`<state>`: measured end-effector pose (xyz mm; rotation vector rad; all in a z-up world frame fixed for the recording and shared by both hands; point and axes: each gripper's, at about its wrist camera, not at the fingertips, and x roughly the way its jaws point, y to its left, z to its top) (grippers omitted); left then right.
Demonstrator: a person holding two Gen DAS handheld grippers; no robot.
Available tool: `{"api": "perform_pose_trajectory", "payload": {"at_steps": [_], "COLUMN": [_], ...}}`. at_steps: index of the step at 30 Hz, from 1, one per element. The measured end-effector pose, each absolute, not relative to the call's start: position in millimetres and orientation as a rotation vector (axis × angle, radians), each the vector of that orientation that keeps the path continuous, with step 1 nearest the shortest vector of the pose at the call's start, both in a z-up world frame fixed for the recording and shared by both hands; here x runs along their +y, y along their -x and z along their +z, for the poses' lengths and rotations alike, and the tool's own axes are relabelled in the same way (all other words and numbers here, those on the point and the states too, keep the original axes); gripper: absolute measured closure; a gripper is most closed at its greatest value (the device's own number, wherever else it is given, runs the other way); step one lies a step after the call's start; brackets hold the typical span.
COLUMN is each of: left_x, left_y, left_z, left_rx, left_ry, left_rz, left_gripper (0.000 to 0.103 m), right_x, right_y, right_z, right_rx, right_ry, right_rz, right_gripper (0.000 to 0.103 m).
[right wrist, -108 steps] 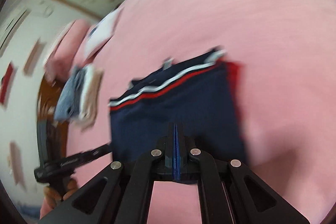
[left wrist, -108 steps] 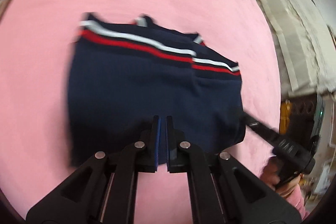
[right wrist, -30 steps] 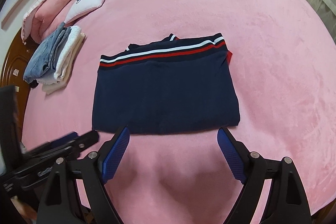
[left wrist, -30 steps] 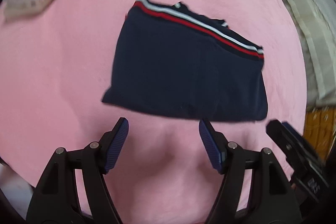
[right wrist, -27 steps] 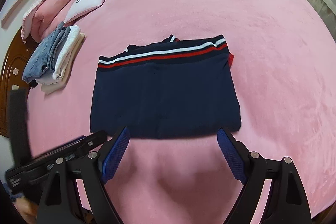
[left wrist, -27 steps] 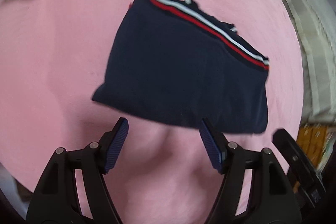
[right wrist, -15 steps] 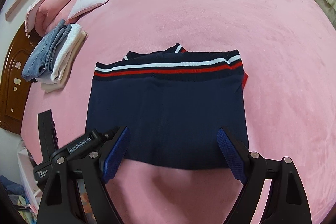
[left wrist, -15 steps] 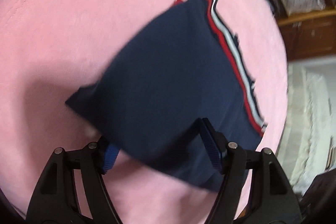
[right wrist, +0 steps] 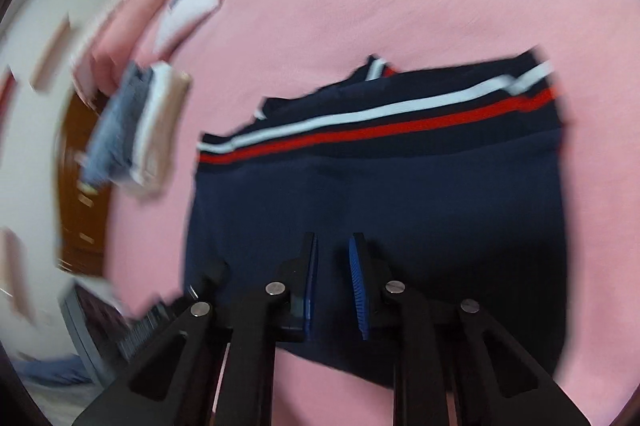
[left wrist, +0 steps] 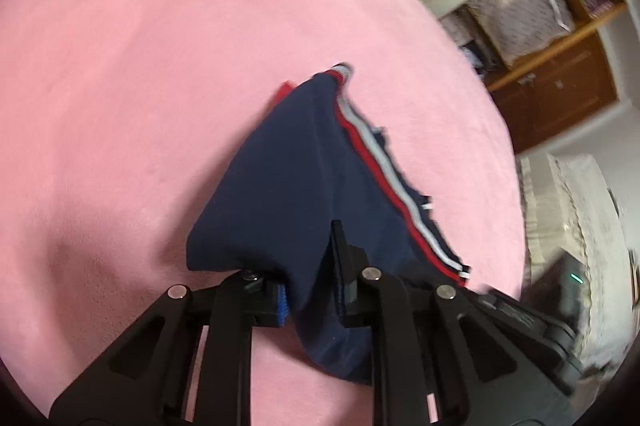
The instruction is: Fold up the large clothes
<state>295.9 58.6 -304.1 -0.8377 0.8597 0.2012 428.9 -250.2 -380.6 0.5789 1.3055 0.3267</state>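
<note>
A folded navy garment (left wrist: 304, 186) with red and white stripes lies on the pink bed (left wrist: 120, 86). My left gripper (left wrist: 310, 290) has its jaws narrowed around the garment's near left edge, which bunches up between them. In the right wrist view the same garment (right wrist: 400, 194) fills the middle, stripes at its far edge. My right gripper (right wrist: 334, 286) sits over the garment's near edge, jaws close together with navy cloth showing in the gap. Both views are blurred by motion.
A stack of folded clothes (right wrist: 136, 130) and pink and white pillows (right wrist: 192, 2) lie at the bed's far left. A wooden cabinet (left wrist: 560, 74) and shelves stand beyond the bed. Pale bedding (left wrist: 580, 226) lies at the right.
Both grippers have moved forward onto the garment's near edge and narrowed from wide open. The left one has swung round to the garment's left side and the cloth there has lifted.
</note>
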Motion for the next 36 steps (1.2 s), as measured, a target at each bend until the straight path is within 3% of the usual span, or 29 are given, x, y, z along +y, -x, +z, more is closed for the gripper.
{"api": "perform_pose_trajectory", "payload": {"at_steps": [13,31,33,36], "left_x": [-33.8,-129.7,-133.1,-132.6], "left_y": [-295.6,-291.6,-286.4,-279.0], "left_z": [-218.8,-290.9,-289.3,-276.7], "left_rx": [0.826,1.142,1.15,1.168], "left_ry": [0.421,0.157,0.125,0.126], "left_rz": [-0.195,-0.446,-0.424,-0.412], "left_gripper": [0.096,0.096,0.093,0.067], "right_x": [-253.3,-363.6,-352.8,-337.6], "right_y": [-448.4,-422.9,-431.3,-457.1], "right_z": [-430.5,-400.3,-395.8,-390.7], "right_rx": [1.373,1.218,1.212,1.24], "right_ry": [-0.584,-0.7,-0.706,-0.683], "right_rz": [0.324,0.184,0.233,0.301], "right_gripper": [0.096,0.1,0.1,0.095]}}
